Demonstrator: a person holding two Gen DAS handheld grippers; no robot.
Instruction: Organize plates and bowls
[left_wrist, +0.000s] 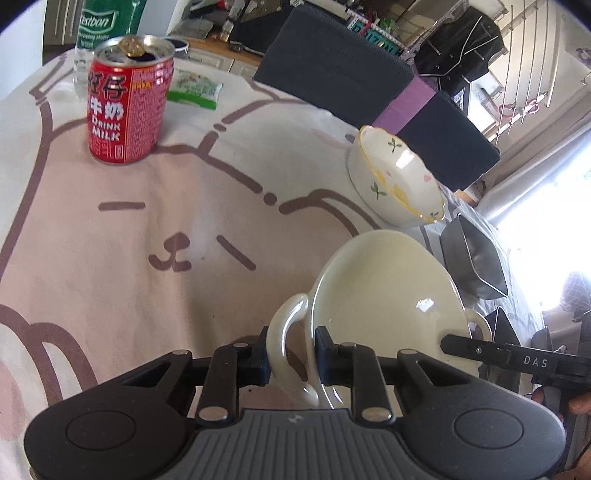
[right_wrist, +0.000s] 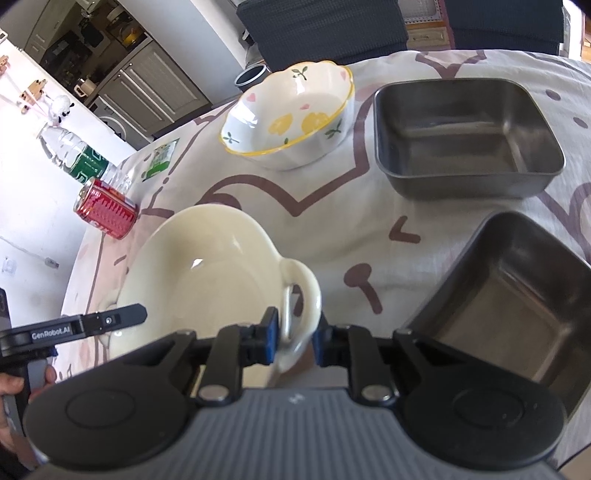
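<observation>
Here the cream bowl (left_wrist: 384, 291) hangs between left gripper (left_wrist: 290, 360) and right gripper (right_wrist: 295, 334).

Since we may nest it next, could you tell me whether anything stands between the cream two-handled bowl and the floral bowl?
Nothing visible does. The cream bowl is held by both handles, and only bare tablecloth lies before the floral bowl.
</observation>
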